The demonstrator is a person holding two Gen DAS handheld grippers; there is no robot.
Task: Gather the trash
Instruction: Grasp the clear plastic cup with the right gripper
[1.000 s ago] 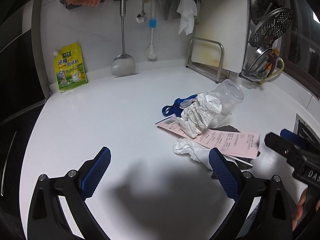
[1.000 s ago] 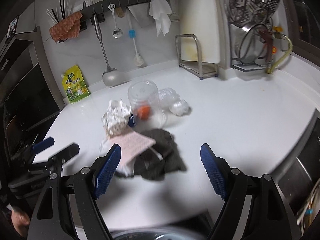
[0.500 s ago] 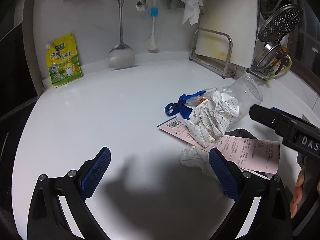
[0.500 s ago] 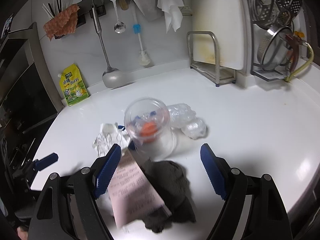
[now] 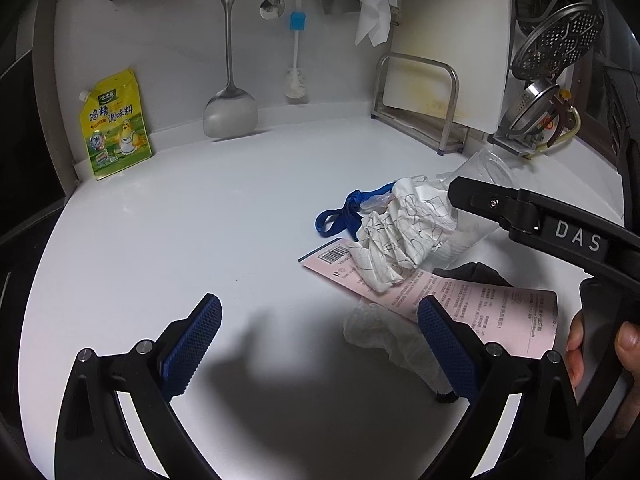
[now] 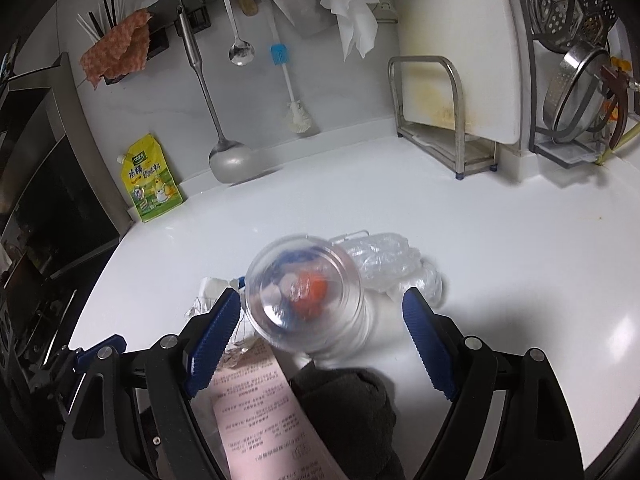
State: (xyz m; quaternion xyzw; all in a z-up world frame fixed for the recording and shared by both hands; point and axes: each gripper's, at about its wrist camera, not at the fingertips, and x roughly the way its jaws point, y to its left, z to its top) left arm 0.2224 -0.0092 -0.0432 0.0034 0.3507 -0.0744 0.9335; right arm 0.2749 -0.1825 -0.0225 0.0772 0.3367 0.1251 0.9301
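Trash lay heaped on the white kitchen counter (image 5: 192,240): a clear plastic cup (image 6: 304,300) on its side with something orange and blue inside, a crumpled white paper with a thin line pattern (image 5: 404,236), a knotted blue strip (image 5: 344,216), a pink printed receipt with a barcode (image 5: 460,296), a dark grey cloth (image 6: 344,412), a crumpled white tissue (image 5: 384,336) and crinkled clear plastic wrap (image 6: 392,260).

My right gripper (image 6: 322,334) was spread wide, its blue-padded fingers (image 6: 426,344) on either side of the cup; the left pad sat just beside the cup wall, though I could not tell whether it touched. The receipt and the dark cloth lay below the cup, between those fingers.

My left gripper (image 5: 320,354) was also spread apart and held nothing, above bare counter just left of the heap; its right pad overlapped the tissue and the receipt's edge in view.

Against the back wall: a yellow seasoning pouch (image 5: 116,124), a hanging steel spatula (image 5: 230,108) and a white cutting board in a steel rack (image 5: 448,48).
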